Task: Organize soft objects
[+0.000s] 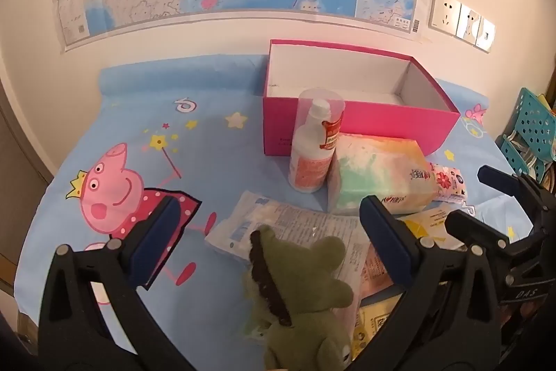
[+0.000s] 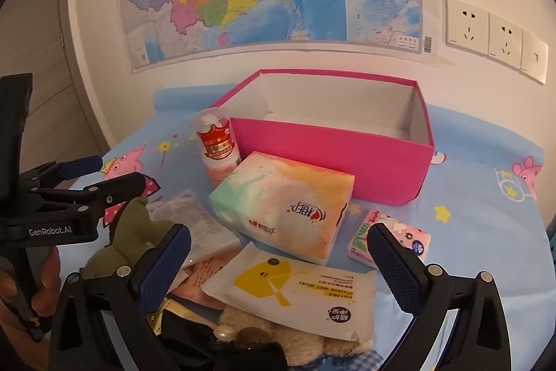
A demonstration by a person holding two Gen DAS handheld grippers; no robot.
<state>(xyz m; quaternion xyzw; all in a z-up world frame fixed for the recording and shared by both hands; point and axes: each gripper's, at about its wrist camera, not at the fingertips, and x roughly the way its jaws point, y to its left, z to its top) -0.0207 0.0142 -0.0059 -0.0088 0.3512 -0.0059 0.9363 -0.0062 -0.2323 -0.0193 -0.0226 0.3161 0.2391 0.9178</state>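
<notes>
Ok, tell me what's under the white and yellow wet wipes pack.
Under the wet wipes pack lie a pink packet at its left edge and a beige fluffy toy at its near edge. How far either reaches beneath is hidden, as is anything else there.

one pink box (image 2: 333, 159), one bottle (image 2: 217, 145), two tissue packs (image 2: 281, 200)
</notes>
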